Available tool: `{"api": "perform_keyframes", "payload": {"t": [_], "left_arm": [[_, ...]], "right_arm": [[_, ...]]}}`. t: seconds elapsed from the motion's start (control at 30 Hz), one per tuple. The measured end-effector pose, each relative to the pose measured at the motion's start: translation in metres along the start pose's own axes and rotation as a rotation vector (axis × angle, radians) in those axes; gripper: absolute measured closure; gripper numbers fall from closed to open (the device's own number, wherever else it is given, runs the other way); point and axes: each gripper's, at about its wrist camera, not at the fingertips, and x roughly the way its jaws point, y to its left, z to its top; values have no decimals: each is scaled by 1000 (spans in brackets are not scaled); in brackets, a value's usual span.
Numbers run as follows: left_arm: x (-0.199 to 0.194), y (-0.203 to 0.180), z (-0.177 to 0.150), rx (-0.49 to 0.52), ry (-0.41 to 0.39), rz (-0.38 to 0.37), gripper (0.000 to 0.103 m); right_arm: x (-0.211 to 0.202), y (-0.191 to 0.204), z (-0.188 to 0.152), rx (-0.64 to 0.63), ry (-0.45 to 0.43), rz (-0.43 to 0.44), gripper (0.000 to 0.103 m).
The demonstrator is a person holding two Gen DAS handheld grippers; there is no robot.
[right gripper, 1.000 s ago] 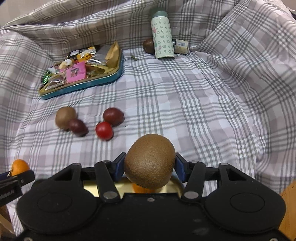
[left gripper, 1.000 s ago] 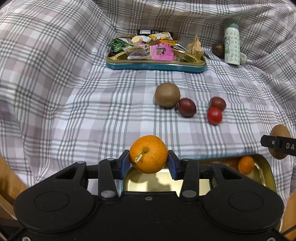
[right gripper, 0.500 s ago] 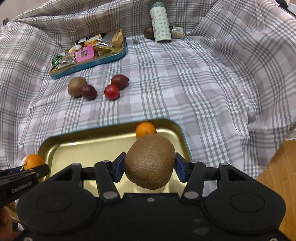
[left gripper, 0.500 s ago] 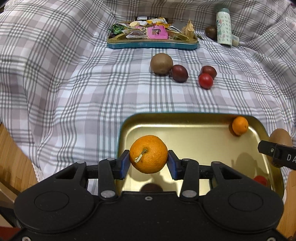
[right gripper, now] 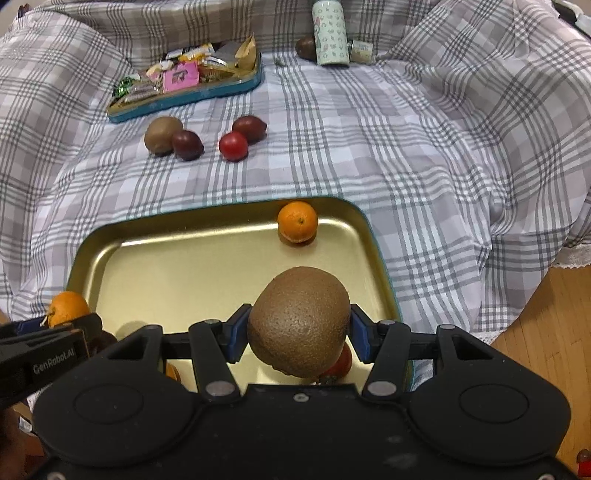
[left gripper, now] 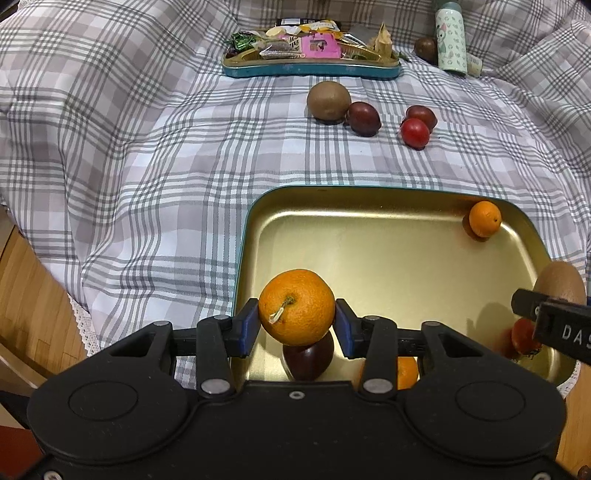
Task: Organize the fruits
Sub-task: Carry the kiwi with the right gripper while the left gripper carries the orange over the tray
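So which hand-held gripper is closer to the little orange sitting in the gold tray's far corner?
Right. The right hand-held gripper is just behind the little orange; the left hand-held gripper is across the gold tray.

Setting: a home interior. A grey-and-white plaid cloth (right gripper: 424, 155) with a lace-trimmed hem covers a soft, rumpled surface that rises around the far side, above a wooden plank floor (right gripper: 546, 325) visible at the lower right of the right claw. Ahead of the claw lie a teal tin tray of snack packets (right gripper: 184, 83), a patterned drink bottle (right gripper: 330, 31) and loose fruit (right gripper: 232, 146). A gold tin tray (right gripper: 184, 266) sits directly below it.
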Motion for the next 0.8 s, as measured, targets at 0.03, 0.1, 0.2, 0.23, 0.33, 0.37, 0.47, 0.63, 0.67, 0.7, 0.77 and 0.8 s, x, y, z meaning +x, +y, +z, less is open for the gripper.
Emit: {"api": "perform_keyframes", "payload": {"t": [0.03,0.1,0.2,0.23,0.33,0.37,0.47,0.63,0.67,0.7,0.77,0.8], "left_arm": [[1,-1,1,2,1,2,52],[2,-2,2,9,2,8,52],[5,-5,5,20,0,15,52],[6,-5,7,22,-1,15,52],[10,-7,10,25,2,14,52],[12,-8,12,24,5,14,52],[18,-10,14,27,12,19,52],[24,-11,15,35,20,25,52],[26,-11,15,34,24,26,52],[27,-11,15,32,28,24,52],[29,-11,14,26,34,17,52],[29,-11,14,25,36,16,52]], "right_arm": [[1,0,-1,0,7,1,48],[4,0,-1,1,22,-5,48],[8,0,-2,1,36,-19,48],[8,-1,-2,2,39,-21,48],[10,-2,-2,5,48,-24,48],[11,-3,-2,7,50,-26,48],[14,-3,-1,8,57,-34,48],[17,-3,-1,8,61,-39,48],[17,-3,0,6,60,-40,48],[18,-3,0,5,60,-41,48],[18,-2,0,2,57,-43,48],[18,-2,0,-2,55,-45,48]]}}
